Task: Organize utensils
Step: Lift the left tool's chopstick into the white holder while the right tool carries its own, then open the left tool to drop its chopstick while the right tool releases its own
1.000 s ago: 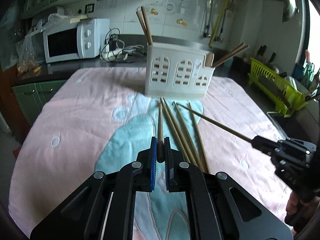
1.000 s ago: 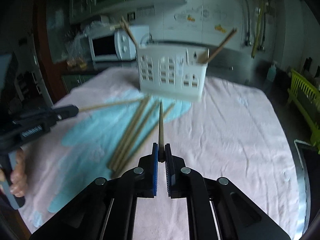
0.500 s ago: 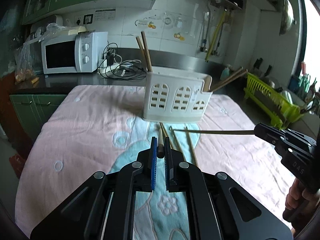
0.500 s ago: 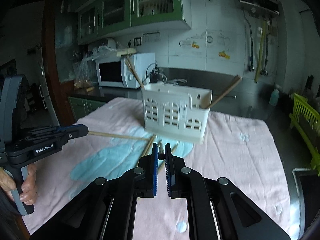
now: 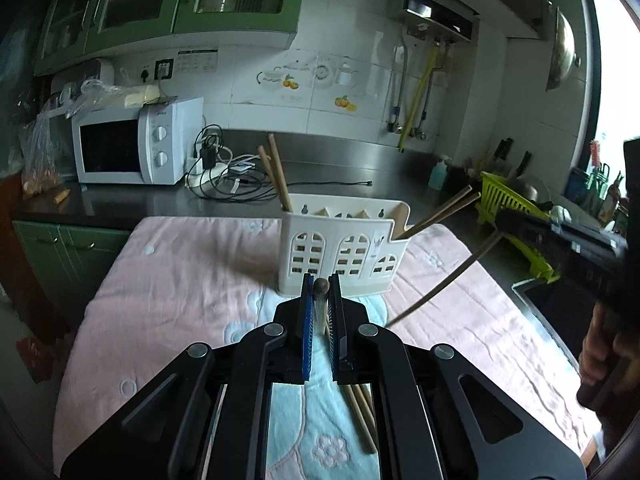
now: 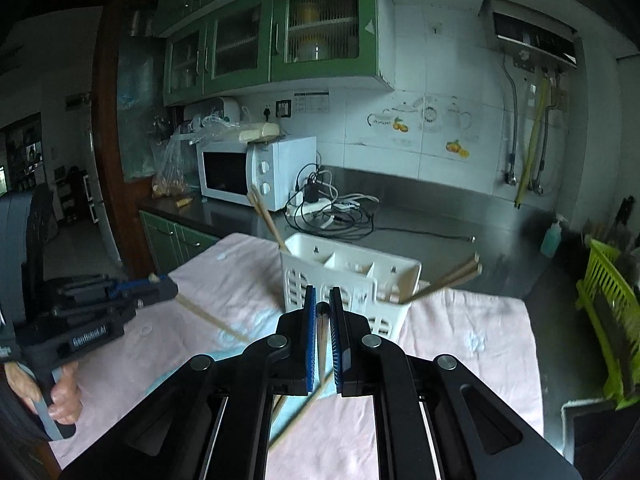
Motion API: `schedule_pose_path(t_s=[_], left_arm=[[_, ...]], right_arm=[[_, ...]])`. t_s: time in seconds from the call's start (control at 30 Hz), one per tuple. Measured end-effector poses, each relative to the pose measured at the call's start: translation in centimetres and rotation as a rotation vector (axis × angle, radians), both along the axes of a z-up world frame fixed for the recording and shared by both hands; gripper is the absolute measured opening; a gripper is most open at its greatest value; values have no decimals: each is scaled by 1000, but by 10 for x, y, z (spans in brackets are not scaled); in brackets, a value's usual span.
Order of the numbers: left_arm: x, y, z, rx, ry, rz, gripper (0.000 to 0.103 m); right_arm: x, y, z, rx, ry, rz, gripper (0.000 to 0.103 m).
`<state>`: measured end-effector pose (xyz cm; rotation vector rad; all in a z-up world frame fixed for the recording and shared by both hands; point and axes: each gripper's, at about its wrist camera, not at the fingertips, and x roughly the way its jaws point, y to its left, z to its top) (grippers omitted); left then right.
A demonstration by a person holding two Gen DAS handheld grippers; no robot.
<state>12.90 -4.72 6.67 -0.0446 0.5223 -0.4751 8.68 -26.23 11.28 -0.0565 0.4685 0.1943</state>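
1. My left tongs [image 5: 321, 300] are clamped tight on one wooden chopstick [image 5: 320, 287], pinched near its thick end, with the shaft running back under the jaws and down toward the surface [image 5: 172, 292].
2. My right tongs [image 6: 322, 312] are likewise closed hard on a second chopstick [image 6: 322, 309], whose long end hangs down and away below the jaws.
3. The target is the white utensil holder [image 5: 340, 256], standing upright on the pink cloth straight ahead of both tongs. It has several open compartments on top, and a pair of chopsticks already leans out of each end.
4. To do this step well, I would tip each stick so its thin end points down before bringing it over the rim; at their present slant they would likely knock the holder's wall.
5. I would feed one stick at a time. The two tongs are near each other and the free ends could cross or catch the leaning pairs.
6. I would let go only once the tip is well inside a compartment, since the light holder may slide or tip if pushed sideways.
7. More loose chopsticks [image 5: 362, 412] lie on the cloth beneath my left tongs, so the job is, I judge, partway done.
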Motion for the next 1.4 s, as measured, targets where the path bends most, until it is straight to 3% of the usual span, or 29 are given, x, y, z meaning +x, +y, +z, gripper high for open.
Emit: schedule_pose_path(t_s=[0.43,0.63,0.87,1.03,1.17,1.4], left_arm=[[15,-10,28,12,-6,-18,5],[20,-21,60,11,-50,-37,5],[33,-31,119,-42,-137,-34,5],[51,-42,160,-63,-224,1,5],[71,-52,175,-56,-269,32,5],[116,-66,164,-46,-280,96,5]], right_arm=[[27,-25,63,1,5,-9,7],[37,-40,100,0,-31,-32,7],[55,-53,129,7,-80,-69,7],[81,-56,119,-6,-65,-86,7],[105,-63,102,19,-42,-96,7],[132,-70,71,36,7,-89,7]])
